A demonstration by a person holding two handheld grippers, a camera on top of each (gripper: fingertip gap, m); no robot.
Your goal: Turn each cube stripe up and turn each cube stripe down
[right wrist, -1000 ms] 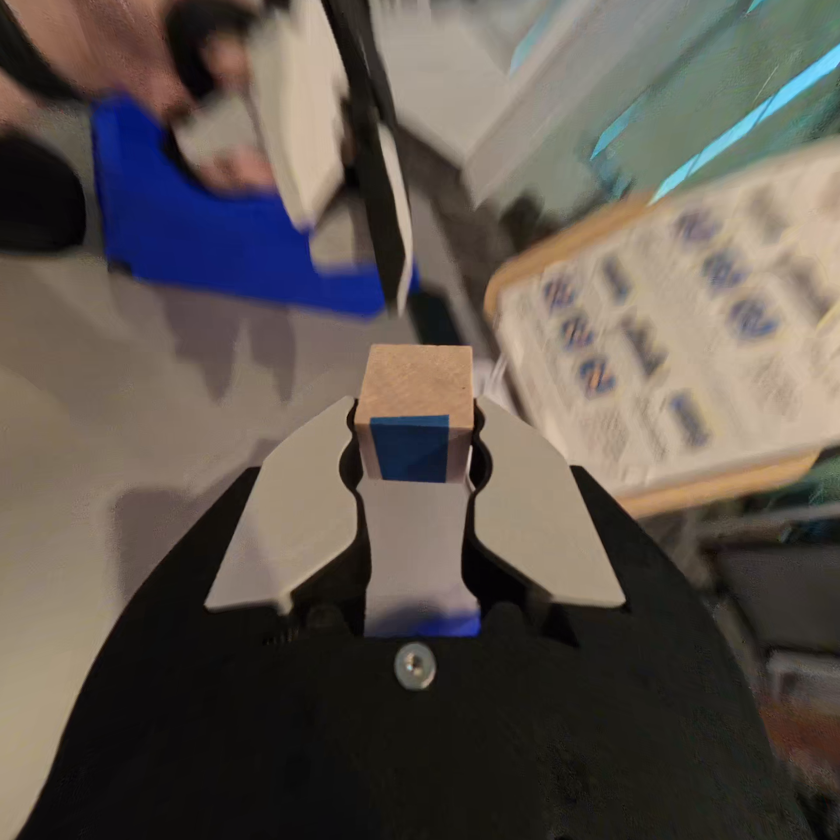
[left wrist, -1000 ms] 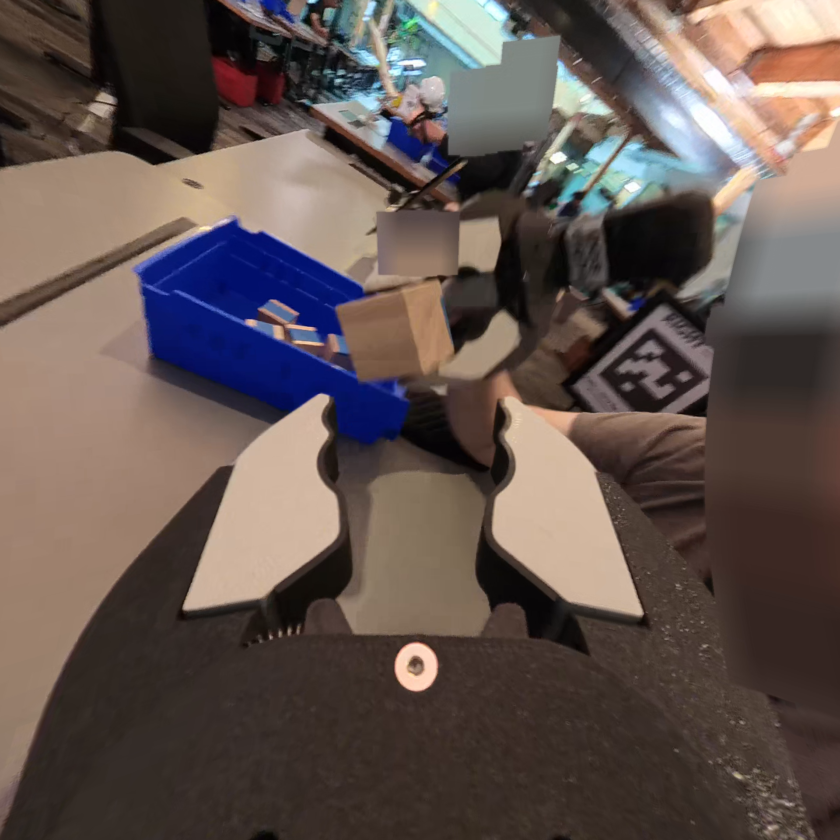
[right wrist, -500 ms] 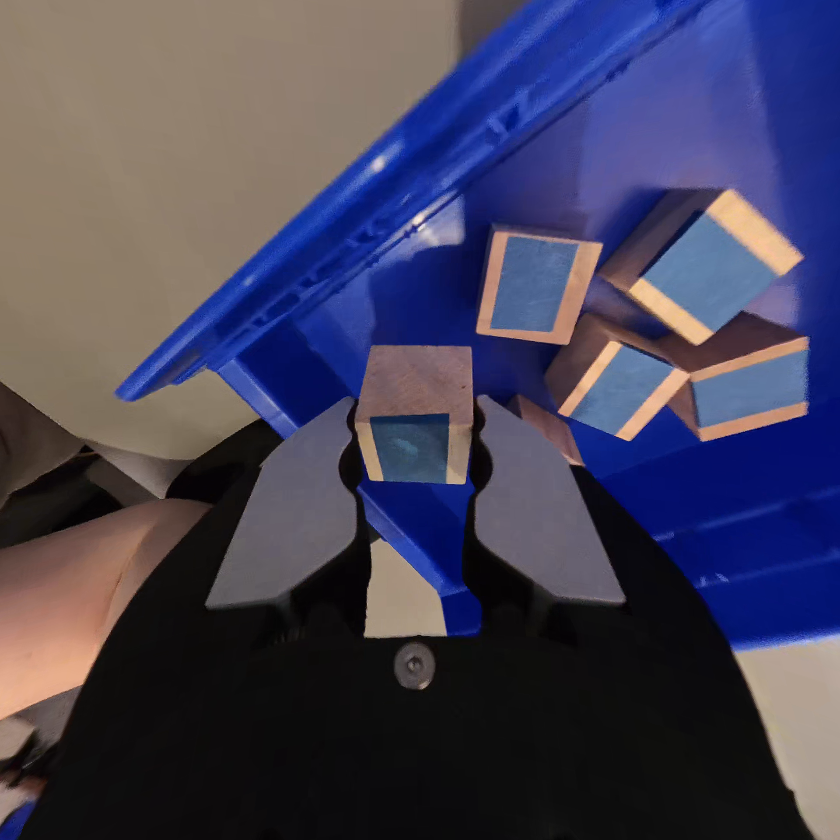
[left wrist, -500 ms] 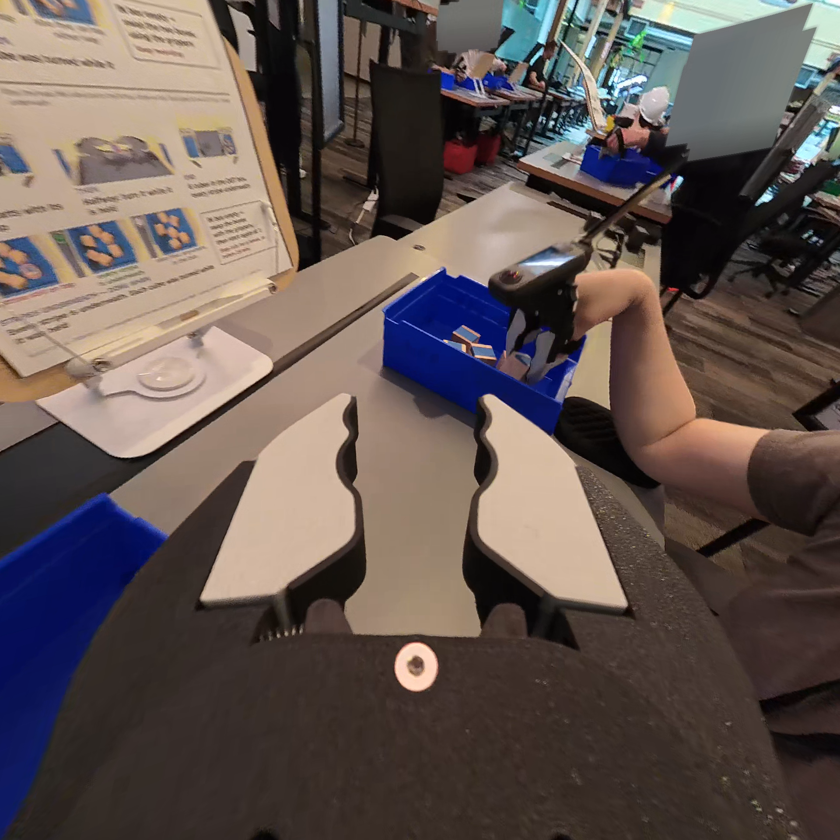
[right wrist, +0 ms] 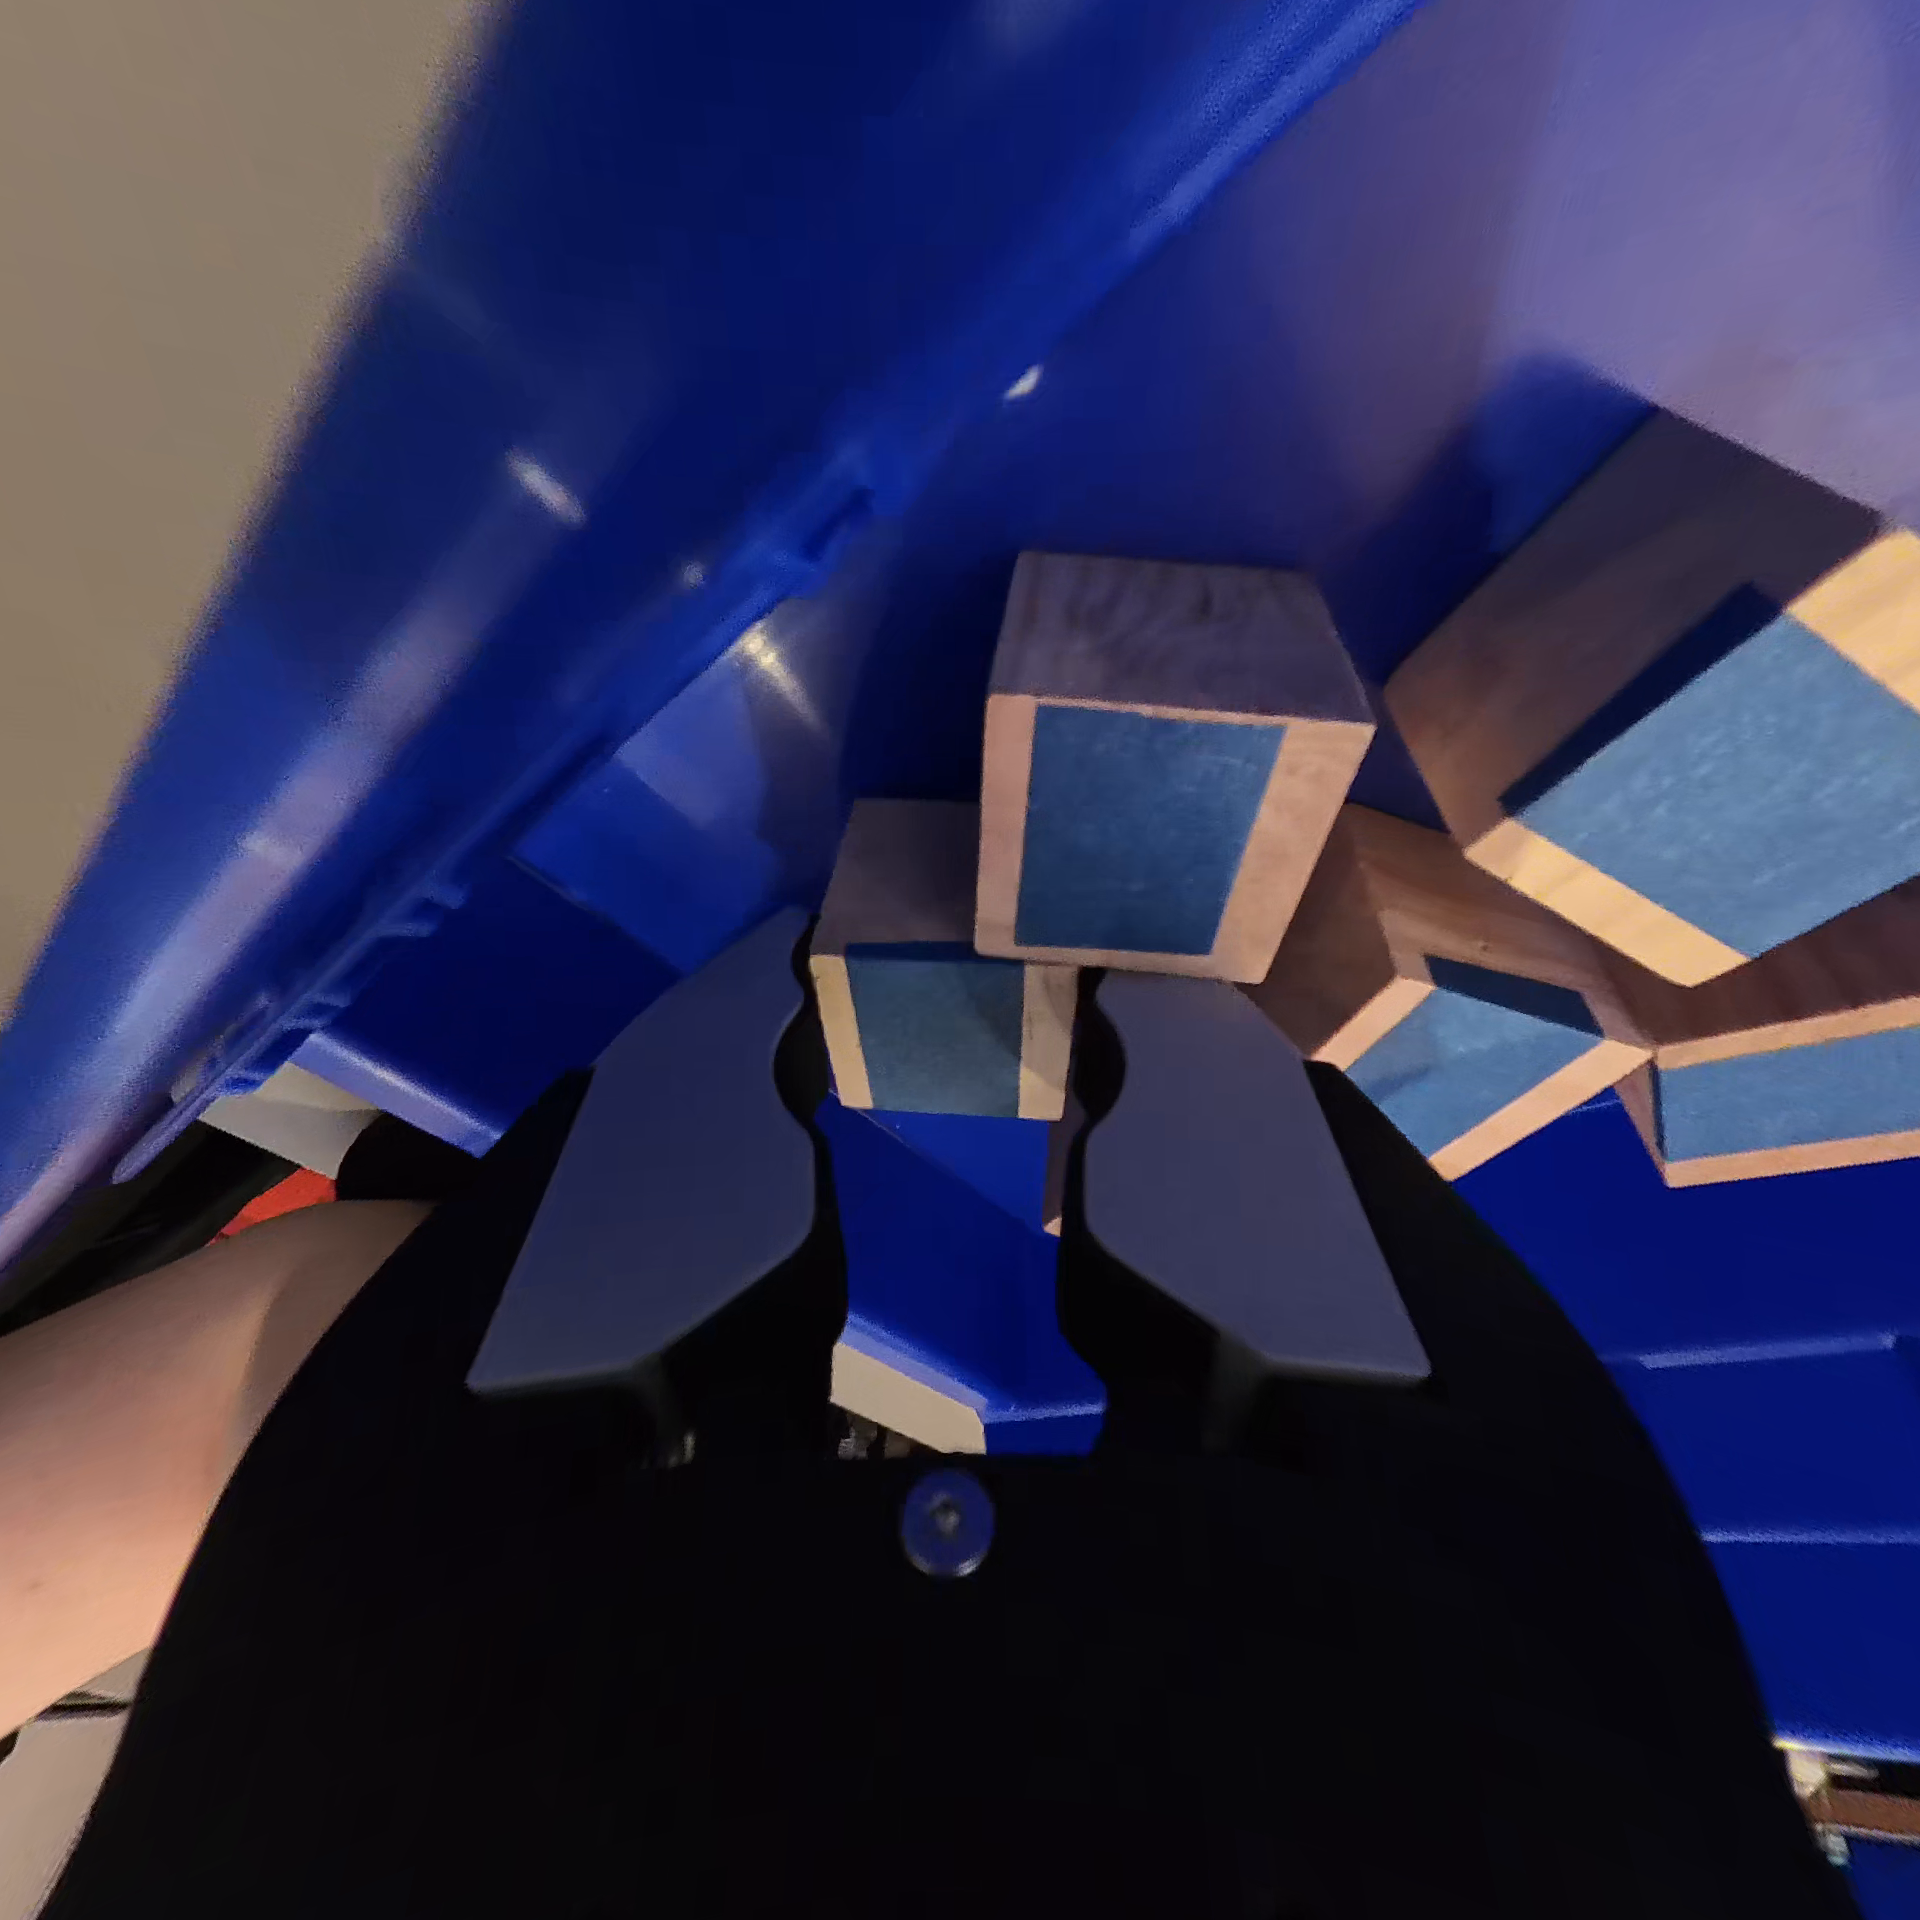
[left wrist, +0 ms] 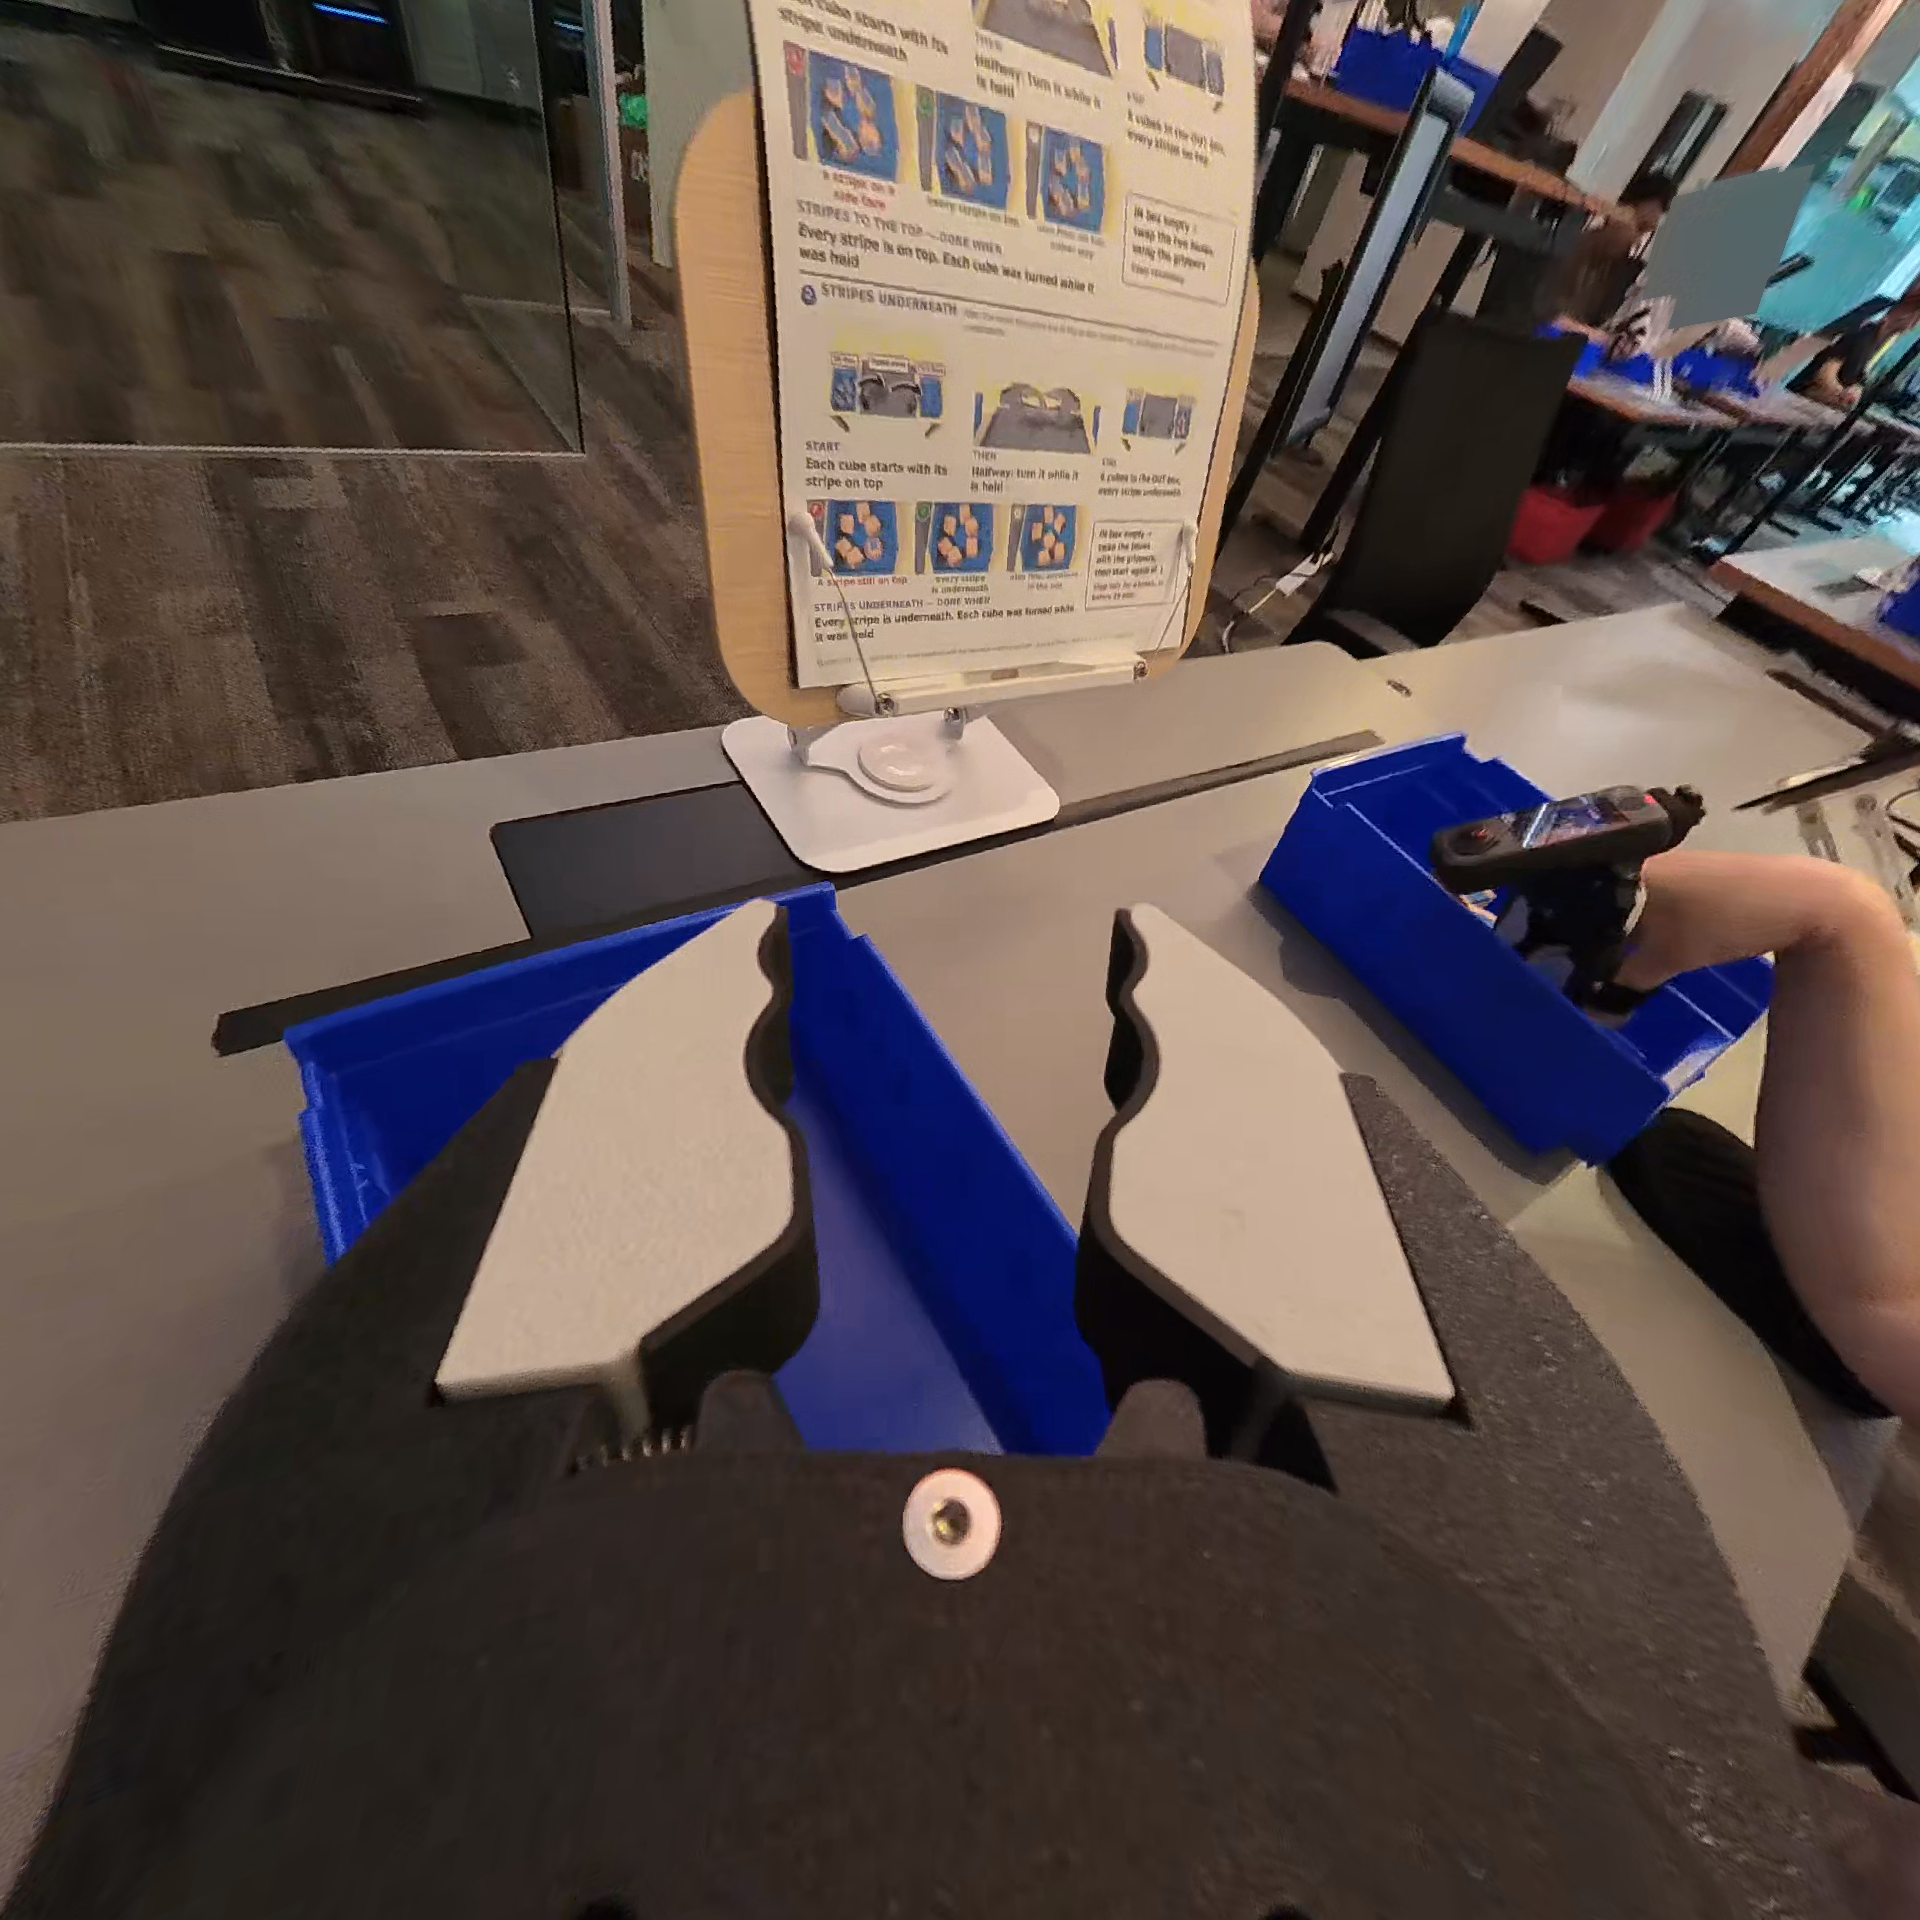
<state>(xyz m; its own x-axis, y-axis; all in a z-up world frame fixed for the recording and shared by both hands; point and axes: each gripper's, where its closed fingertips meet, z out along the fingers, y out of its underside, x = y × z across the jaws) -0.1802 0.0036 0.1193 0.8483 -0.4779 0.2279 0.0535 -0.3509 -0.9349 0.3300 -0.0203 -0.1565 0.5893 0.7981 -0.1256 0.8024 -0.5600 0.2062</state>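
My right gripper [right wrist: 945, 966] is shut on a wooden cube [right wrist: 940, 1039] whose blue stripe faces the camera. It holds the cube low inside the right blue bin [right wrist: 727, 364]. Several other cubes lie beside it stripe up, the nearest [right wrist: 1132, 821] touching the held cube's far side and another [right wrist: 1714, 790] at the right. My left gripper [left wrist: 948, 920] is open and empty over the left blue bin [left wrist: 914, 1091], whose visible inside shows no cube. In the left wrist view the right gripper [left wrist: 1558, 935] dips into the right bin [left wrist: 1455, 997].
An instruction sheet on a wooden board [left wrist: 987, 364] stands on a white base [left wrist: 894, 790] at the back of the grey table [left wrist: 1091, 935]. A bare forearm [left wrist: 1829, 1091] reaches in from the right. Desks and chairs stand behind.
The right gripper has carried its cube from mid-air down into the right bin among the other cubes. The left gripper has swung left, from the right bin to over the left bin, still open.
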